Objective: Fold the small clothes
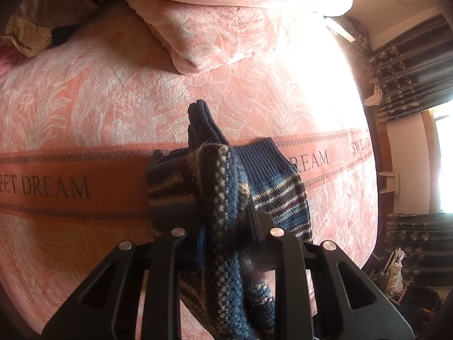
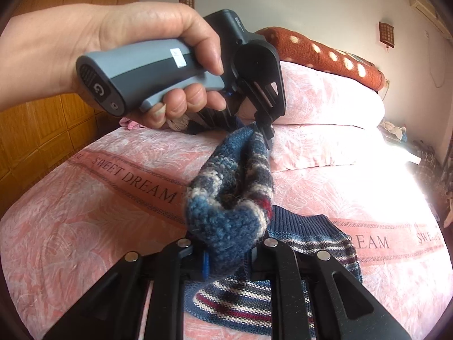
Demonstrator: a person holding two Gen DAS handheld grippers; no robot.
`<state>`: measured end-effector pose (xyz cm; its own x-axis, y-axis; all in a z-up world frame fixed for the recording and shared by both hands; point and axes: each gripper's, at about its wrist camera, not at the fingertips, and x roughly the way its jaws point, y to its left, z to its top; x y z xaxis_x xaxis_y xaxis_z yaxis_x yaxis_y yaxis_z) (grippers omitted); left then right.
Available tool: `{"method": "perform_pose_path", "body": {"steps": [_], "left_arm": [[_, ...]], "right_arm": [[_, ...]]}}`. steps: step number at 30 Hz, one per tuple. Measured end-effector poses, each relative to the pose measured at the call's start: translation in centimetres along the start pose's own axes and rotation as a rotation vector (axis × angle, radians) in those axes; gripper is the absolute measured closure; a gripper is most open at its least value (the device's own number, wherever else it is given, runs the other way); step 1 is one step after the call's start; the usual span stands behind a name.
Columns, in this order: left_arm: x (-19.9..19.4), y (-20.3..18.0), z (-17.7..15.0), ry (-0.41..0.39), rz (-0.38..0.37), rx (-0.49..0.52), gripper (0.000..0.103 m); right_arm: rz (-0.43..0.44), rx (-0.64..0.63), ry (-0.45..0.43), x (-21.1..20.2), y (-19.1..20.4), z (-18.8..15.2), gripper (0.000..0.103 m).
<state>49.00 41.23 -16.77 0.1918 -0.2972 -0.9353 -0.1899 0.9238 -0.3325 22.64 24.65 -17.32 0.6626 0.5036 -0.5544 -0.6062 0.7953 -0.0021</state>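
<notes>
Right gripper (image 2: 226, 257) is clamping a thick roll of the striped knit garment (image 2: 235, 198) between its closed fingers, while the left gripper (image 2: 264, 134), seen ahead of it and higher in the right wrist view, is pinching the far end of the same lifted edge; the person's hand (image 2: 147, 65) is squeezing the grey handle to keep that pinch shut. In the left wrist view the left gripper (image 1: 226, 243) is likewise shut on bunched knit (image 1: 223, 198), with cloth filling the gap between its fingers. Held at two points, the edge is hanging as a slack band between the claws, presumably so that it can be carried over as one line and not collapse in the middle. Below and just beyond the right gripper, the remainder of the garment is lying flat on the pink bedspread (image 2: 70, 226), its ribbed navy hem (image 2: 300, 226) spread across the printed band, anchoring the lower layer. Beyond the left gripper a folded pink quilt (image 1: 240, 22) is resting well clear. The fold appears to be under way, not complete, since the raised edge is not yet lying on the flat part
</notes>
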Motion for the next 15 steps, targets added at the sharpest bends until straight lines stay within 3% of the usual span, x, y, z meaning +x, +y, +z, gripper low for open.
{"method": "perform_pose_path", "body": {"steps": [15], "left_arm": [[7.7, -8.4, 0.3, 0.028, 0.065, 0.043, 0.082]], "right_arm": [[-0.025, 0.193, 0.046, -0.4, -9.4, -4.7, 0.088]]}}
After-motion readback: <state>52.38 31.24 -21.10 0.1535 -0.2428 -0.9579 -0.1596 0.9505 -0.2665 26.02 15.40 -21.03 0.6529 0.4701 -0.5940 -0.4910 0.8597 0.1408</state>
